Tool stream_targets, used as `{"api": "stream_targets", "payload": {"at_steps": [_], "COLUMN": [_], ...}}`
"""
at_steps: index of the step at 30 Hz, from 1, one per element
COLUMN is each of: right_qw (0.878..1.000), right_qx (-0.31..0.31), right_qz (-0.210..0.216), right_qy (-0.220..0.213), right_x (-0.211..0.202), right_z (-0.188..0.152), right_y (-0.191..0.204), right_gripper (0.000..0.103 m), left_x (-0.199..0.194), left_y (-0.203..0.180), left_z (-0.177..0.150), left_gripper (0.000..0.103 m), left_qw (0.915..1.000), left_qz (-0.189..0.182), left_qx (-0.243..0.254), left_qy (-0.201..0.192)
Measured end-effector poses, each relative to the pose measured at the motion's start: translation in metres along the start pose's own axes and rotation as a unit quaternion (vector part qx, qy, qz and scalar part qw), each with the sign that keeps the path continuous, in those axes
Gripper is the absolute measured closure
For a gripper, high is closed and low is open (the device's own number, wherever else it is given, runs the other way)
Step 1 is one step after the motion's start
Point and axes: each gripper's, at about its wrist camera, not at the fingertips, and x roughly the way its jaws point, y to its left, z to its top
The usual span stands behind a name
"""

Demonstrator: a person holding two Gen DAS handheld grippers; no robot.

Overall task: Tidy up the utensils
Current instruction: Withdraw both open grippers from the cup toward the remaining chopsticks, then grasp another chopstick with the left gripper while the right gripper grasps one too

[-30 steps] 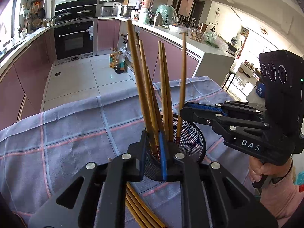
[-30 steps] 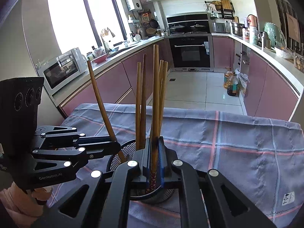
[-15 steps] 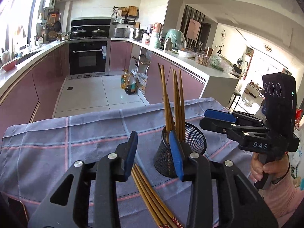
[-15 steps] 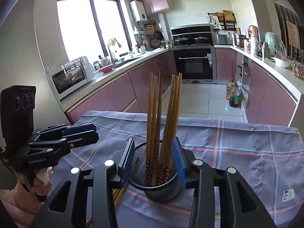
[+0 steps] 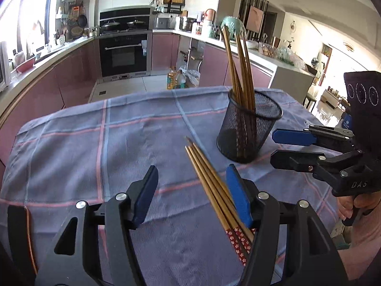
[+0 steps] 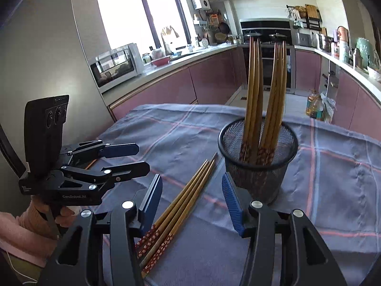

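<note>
A black mesh cup stands on the blue checked cloth and holds several wooden chopsticks upright; it also shows in the right wrist view. A bundle of loose chopsticks with red patterned ends lies flat on the cloth, also in the right wrist view. My left gripper is open and empty above the loose bundle, which runs past its right finger. My right gripper is open and empty, over the bundle, just in front of the cup.
The table is covered by the blue checked cloth, its far edge dropping to the kitchen floor. Counters, an oven and a microwave lie beyond. Oil bottles stand on the floor.
Both grippers let go of chopsticks into the cup, opened, and pulled back and away from it. The loose bundle on the cloth has come into fuller view.
</note>
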Motion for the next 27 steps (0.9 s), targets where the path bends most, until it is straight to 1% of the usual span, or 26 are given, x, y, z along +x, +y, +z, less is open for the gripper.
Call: {"api": "stream_targets", "payload": {"at_steps": [3, 5, 9, 15, 22, 25, 27], "right_qw": [1.000, 0.999, 0.998, 0.998, 0.998, 0.997, 0.997], "right_qx": [0.006, 0.013, 0.027, 0.034, 0.019, 0.012, 0.007], "right_qz": [-0.009, -0.014, -0.015, -0.019, -0.029, -0.035, -0.039], "right_qy": [0.024, 0.035, 0.049, 0.055, 0.061, 0.064, 0.066], "right_x": [0.017, 0.025, 0.034, 0.037, 0.043, 0.046, 0.049], "right_z": [-0.011, -0.017, -0.025, -0.032, -0.034, -0.033, -0.032], "right_y": [0.000, -0.001, -0.004, -0.006, 0.002, 0.005, 0.007], "right_gripper": [0.053, 0.053, 0.053, 0.053, 0.053, 0.053, 0.053], "left_x": [0.017, 0.026, 0.041, 0.048, 0.049, 0.049, 0.049], "left_y": [-0.003, -0.004, -0.006, -0.008, -0.011, -0.011, -0.010], "left_z": [-0.013, -0.020, -0.027, -0.031, -0.029, -0.029, -0.029], "left_gripper": [0.045, 0.045, 0.046, 0.046, 0.045, 0.048, 0.053], "left_qw": [0.9995, 0.9988, 0.9974, 0.9966, 0.9961, 0.9961, 0.9961], "left_qz": [0.008, 0.003, 0.001, 0.004, 0.016, 0.017, 0.018], "left_qx": [0.008, 0.008, 0.007, 0.009, 0.016, 0.013, 0.010], "left_qy": [0.030, 0.048, 0.071, 0.082, 0.085, 0.086, 0.086]}}
